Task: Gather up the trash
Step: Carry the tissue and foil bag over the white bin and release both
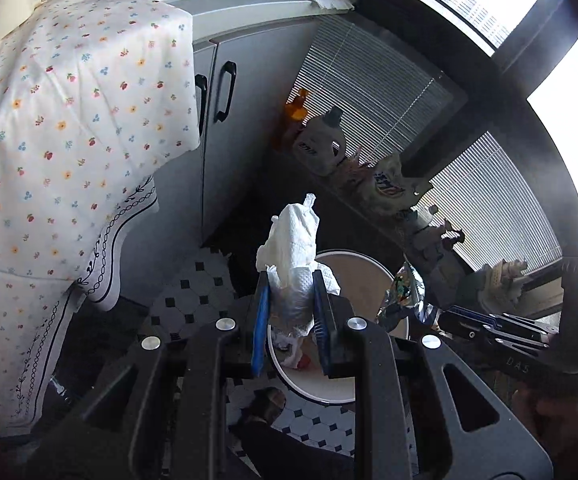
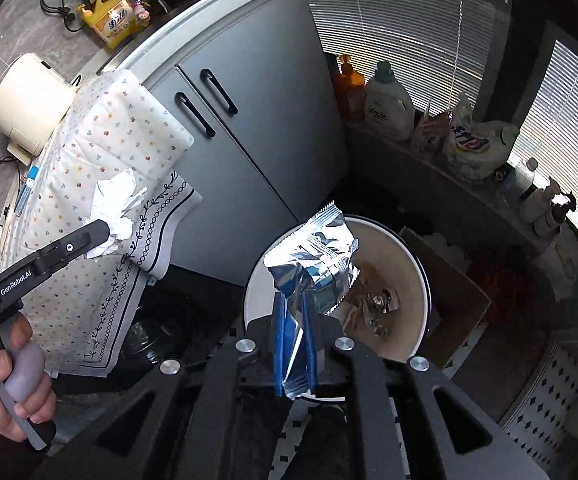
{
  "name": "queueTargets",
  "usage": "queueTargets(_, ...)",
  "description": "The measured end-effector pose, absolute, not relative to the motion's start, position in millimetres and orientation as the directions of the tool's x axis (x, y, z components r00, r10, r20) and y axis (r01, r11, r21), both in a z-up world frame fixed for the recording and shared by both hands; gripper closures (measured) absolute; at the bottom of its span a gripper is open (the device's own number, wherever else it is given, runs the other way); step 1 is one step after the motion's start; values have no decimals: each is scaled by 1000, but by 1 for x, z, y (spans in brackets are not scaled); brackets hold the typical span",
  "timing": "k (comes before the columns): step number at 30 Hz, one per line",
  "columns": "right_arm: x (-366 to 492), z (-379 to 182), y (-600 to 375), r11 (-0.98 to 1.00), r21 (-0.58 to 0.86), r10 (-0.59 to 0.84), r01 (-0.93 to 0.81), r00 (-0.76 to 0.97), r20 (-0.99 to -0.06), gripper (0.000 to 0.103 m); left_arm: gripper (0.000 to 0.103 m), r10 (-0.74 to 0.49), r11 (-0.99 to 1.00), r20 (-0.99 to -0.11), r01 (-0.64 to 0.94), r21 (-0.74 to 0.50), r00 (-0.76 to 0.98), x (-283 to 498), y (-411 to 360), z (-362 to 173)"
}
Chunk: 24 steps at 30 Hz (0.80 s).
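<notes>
Much of the white round bin (image 2: 419, 280) is covered in both wrist views by the gripper bodies and by what they carry, so only part of its rim and its brownish inner wall are seen; small scraps, some silvery, lie at the bottom, hard to make out. The floor is shown only in patches: white tile with small dark diamonds.

A crumpled white paper towel (image 1: 295, 248), soft and quilted, is pinched by the left gripper (image 1: 293, 304), whose blue pads (image 1: 260, 320) press on its lower part; the wad stands up above the fingertips, over the near edge of the bin. In the right wrist view the same wad (image 2: 115, 204) is seen against a flowered tablecloth (image 2: 101, 148) with a dark scalloped border.

A shiny, creased foil wrapper (image 2: 313, 256) with a serrated top edge is seen between the blue pads (image 2: 279, 340) of the right gripper (image 2: 295, 336), above the bin. The jaws are parted a little; whether the pads press on the foil cannot be told.

A grey two-door cabinet (image 2: 257, 132) with black handles stands behind. Detergent bottles (image 2: 387, 104) line a ledge before slatted blinds (image 2: 401, 24), whose glare washes out detail.
</notes>
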State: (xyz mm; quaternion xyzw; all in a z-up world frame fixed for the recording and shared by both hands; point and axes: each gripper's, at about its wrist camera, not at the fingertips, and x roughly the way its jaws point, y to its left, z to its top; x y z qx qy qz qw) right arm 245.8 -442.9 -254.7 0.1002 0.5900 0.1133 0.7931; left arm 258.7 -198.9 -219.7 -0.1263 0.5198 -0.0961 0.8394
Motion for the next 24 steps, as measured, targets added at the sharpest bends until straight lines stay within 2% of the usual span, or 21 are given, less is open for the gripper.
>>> queueTargets(1,243,-257,-448,958,284,286,-50,286,-915,55,83,-295,950,-852,38,-310,432,259,-205,-223)
queueTargets(3,238,-258,-455,959,280,279,-40,299,-912,47,82,-302,950,-858,55,-308,415,259,-217,-229)
queueTargets(17,216,-258,-522,961,249,199,119,325,-924,48,82,-381,921,-885,186,-341,266,261,-292,-269)
queueTargets(19,213,-258,-529,960,244,187,141,328,-926,48,74,-412,906,-879,209,-368,240,261,-301,-271)
queueTargets(21,211,-257,-533,958,243,182,154,331,-926,48,42,-421,899,-877,232,-371,229,259,-308,-271)
queueTargets(23,209,-257,-534,956,244,179,164,333,-926,48,31,-428,894,-872,253,-370,237,256,-310,-267)
queueTargets(24,209,-258,-535,955,245,180,167,333,-926,48,30,-429,893,-872,257,-370,236,257,-309,-266)
